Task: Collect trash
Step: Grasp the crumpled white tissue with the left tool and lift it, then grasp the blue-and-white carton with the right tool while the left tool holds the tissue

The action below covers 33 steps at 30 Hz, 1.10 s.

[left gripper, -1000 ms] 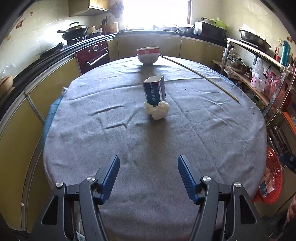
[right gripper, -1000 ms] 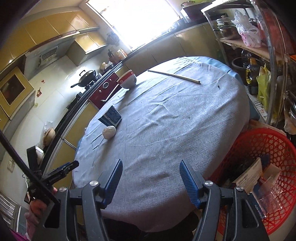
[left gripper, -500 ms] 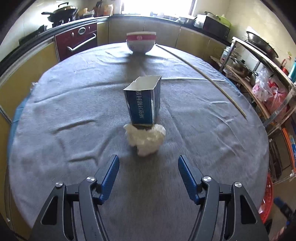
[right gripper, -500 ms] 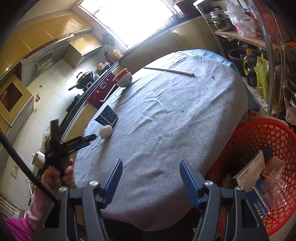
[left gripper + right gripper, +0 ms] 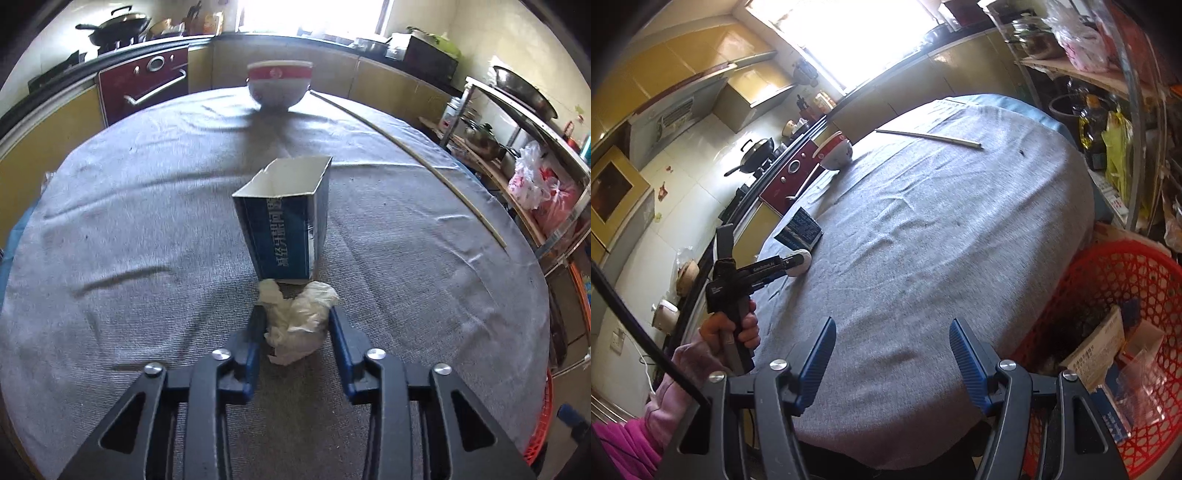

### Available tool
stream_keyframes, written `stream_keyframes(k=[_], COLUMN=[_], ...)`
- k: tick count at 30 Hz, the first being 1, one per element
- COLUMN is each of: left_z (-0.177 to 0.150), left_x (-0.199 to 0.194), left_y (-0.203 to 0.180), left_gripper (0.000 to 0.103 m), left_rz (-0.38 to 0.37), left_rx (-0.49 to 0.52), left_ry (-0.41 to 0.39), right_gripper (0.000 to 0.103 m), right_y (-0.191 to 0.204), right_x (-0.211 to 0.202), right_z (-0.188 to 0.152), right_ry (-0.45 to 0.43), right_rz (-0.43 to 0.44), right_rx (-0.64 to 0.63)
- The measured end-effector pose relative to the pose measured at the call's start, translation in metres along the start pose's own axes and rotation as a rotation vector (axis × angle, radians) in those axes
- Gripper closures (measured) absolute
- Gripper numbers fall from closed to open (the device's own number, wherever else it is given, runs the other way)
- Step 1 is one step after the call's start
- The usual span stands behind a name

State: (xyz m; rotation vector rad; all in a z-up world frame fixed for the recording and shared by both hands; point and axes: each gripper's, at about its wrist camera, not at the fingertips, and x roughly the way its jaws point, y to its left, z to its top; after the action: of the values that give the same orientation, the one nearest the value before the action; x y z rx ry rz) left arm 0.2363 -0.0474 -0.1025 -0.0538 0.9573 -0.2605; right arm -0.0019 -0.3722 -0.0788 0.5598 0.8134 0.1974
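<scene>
Left wrist view shows the left gripper [image 5: 297, 325], whose jaws have just been closing, clenched on the crumpled tissue [image 5: 298, 320], which sits on the grey tablecloth [image 5: 147, 229] right against the foot of the open blue carton [image 5: 286, 221]. The wad is soft and loosely balled, so it may slide out of the pads on the lift, or a loose fold may snag and tip the light carton. The right gripper [image 5: 892, 356] hangs released over the near table edge, holding nothing, beside the red basket [image 5: 1108, 273]. A careless swing toward that basket could shed the tissue on the floor.
</scene>
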Motion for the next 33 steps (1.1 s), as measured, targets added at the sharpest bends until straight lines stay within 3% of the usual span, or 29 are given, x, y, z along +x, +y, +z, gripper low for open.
stream_keyframes(k=[7,13,20,26,33], left_z=[-0.020,-0.050,-0.078,-0.086,-0.089], left_x=[-0.037,-0.081,-0.113,-0.117,-0.122], left_y=[0.019,0.051,0.086,0.097,0.100], left_gripper=[0.070,0.070,0.070,0.070,0.070], left_rz=[0.013,0.097,0.158,0.138,0.111], left_rx=[-0.004,-0.021,-0.081,-0.115,-0.136], left_ry=[-0.036,-0.071,-0.080,-0.062,-0.073], right_gripper=[0.035,0.035,0.032,0.031,0.031], right_y=[0.047,0.119,0.196,0.240,0.242], right_x=[0.030,0.092,0.166,0.233,0.284], right_z=[0.028,0.052,0.073,0.078,0.076], right_ry=[0.013,0.062,0.067,0.059,0.001], right_rz=[-0.024,-0.035,-0.043,-0.162,-0.352], right_rx=[-0.120,-0.222,-0.238,-0.242,-0.192])
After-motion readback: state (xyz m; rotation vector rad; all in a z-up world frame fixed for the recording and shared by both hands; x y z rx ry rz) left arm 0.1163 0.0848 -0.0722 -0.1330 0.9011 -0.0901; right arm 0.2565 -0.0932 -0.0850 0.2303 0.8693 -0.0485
